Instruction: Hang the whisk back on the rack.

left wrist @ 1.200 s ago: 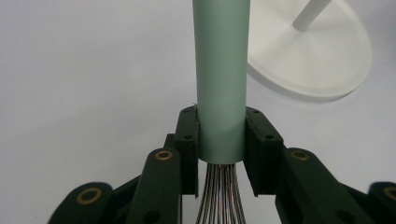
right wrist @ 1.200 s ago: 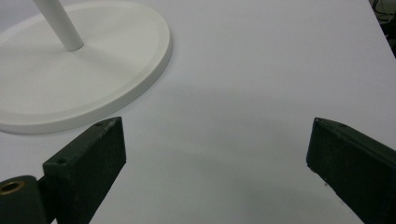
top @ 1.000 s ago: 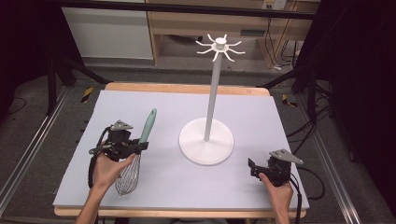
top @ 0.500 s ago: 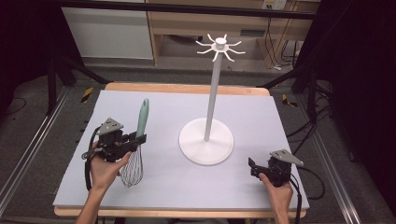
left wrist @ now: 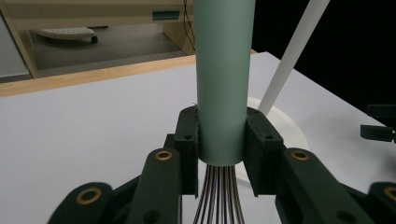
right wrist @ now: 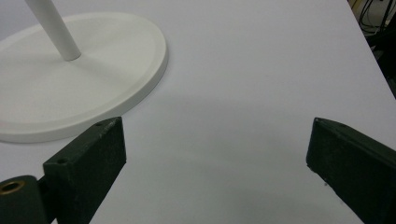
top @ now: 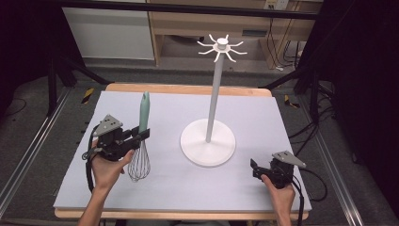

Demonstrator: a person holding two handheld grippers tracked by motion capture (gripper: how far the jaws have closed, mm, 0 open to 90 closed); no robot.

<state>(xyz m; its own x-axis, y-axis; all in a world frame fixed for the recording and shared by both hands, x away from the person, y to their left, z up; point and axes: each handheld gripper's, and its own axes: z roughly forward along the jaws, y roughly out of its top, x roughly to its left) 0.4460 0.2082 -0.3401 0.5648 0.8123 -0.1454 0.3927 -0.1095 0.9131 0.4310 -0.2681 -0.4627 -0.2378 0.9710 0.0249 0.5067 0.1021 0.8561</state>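
A whisk with a pale green handle (top: 143, 113) and a wire head (top: 139, 164) stands nearly upright over the left of the white mat, handle up. My left gripper (top: 142, 135) is shut on the handle's lower end; in the left gripper view both black pads clamp the green handle (left wrist: 222, 88) just above the wires (left wrist: 218, 196). A white hook stand (top: 215, 89) with a round base (top: 208, 142) and a crown of hooks (top: 221, 47) rises at the mat's middle. My right gripper (top: 254, 169) rests open near the front right, its jaws wide apart over bare mat (right wrist: 219, 154), right of the base (right wrist: 79, 88).
The white mat (top: 263, 113) covers a wooden table with its edge (top: 188, 88) at the back. Metal rails run along both sides on the floor. Cables trail from each gripper, and shelving stands behind the table.
The left gripper has lifted the whisk and swung it from a slant to nearly upright, handle pointing up. The right gripper has stayed put.
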